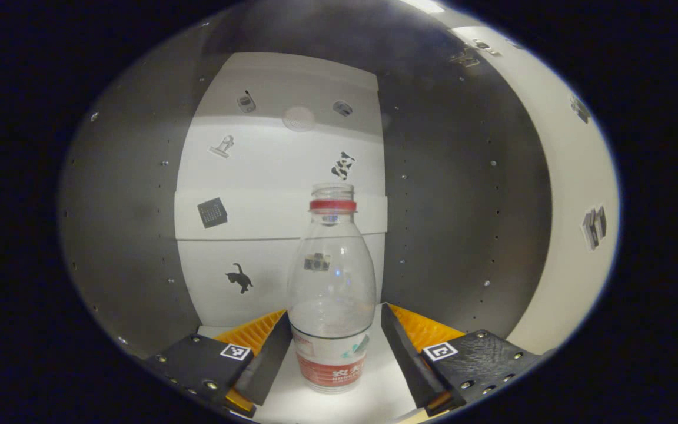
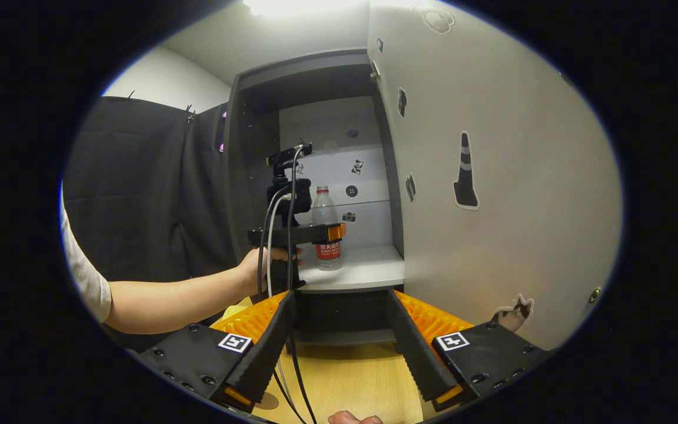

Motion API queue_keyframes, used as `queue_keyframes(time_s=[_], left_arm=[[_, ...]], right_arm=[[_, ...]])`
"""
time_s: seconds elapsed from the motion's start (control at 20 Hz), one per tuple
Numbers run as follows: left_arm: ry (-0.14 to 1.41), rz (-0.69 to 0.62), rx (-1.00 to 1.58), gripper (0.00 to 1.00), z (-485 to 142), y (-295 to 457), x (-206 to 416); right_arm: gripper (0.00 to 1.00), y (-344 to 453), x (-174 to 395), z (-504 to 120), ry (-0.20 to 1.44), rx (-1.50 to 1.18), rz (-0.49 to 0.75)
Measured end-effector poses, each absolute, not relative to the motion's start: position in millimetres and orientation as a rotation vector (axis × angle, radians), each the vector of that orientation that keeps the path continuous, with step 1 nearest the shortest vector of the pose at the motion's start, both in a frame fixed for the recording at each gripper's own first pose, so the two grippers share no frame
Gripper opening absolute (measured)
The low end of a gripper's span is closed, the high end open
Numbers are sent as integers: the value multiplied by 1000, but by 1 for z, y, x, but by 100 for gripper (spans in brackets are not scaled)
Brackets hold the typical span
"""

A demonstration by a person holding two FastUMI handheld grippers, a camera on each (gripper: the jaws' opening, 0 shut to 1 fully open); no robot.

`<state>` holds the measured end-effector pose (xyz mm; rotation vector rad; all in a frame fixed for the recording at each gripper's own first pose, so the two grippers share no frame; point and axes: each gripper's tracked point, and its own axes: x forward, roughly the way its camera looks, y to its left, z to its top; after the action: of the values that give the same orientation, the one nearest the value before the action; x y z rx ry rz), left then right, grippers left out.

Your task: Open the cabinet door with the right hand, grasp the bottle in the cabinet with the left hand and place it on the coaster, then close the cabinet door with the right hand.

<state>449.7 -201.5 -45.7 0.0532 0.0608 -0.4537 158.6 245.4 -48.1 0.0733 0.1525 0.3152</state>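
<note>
A clear plastic bottle (image 1: pixel 330 282) with a red neck ring and red label stands upright on the white shelf (image 1: pixel 374 400) inside the cabinet. My left gripper (image 1: pixel 335 314) is open, one finger on each side of the bottle's lower body, close to it. In the right gripper view the left gripper (image 2: pixel 315 234) reaches into the cabinet around the bottle (image 2: pixel 326 212), held by a hand (image 2: pixel 265 262). My right gripper (image 2: pixel 340 297) is open with nothing between its fingers, above the wooden table (image 2: pixel 351 377) and facing the cabinet. The cabinet door (image 2: pixel 492 176) stands open on the right.
Dark side walls (image 1: pixel 451 194) and a white back panel (image 1: pixel 280 159) with stickers close in the bottle. A person's forearm (image 2: pixel 174 300) stretches in from the left. Cables (image 2: pixel 292 377) hang down over the table. A brown disc edge (image 2: pixel 268 402) lies near my right gripper's left finger.
</note>
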Motion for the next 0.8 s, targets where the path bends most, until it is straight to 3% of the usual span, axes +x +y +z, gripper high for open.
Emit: queue_keyframes(time_s=[0.05, 0.2, 0.5, 0.8], left_arm=[[59, -459, 50, 88, -44, -202, 450], [67, -452, 58, 72, -45, -199, 447], [7, -474, 44, 76, -10, -186, 403], [-23, -530, 37, 72, 15, -162, 318]], right_arm=[[98, 246, 159, -49, 158, 68, 317], [98, 248, 159, -50, 157, 60, 320], [98, 251, 149, -35, 111, 31, 317], [98, 258, 139, -35, 105, 19, 336]])
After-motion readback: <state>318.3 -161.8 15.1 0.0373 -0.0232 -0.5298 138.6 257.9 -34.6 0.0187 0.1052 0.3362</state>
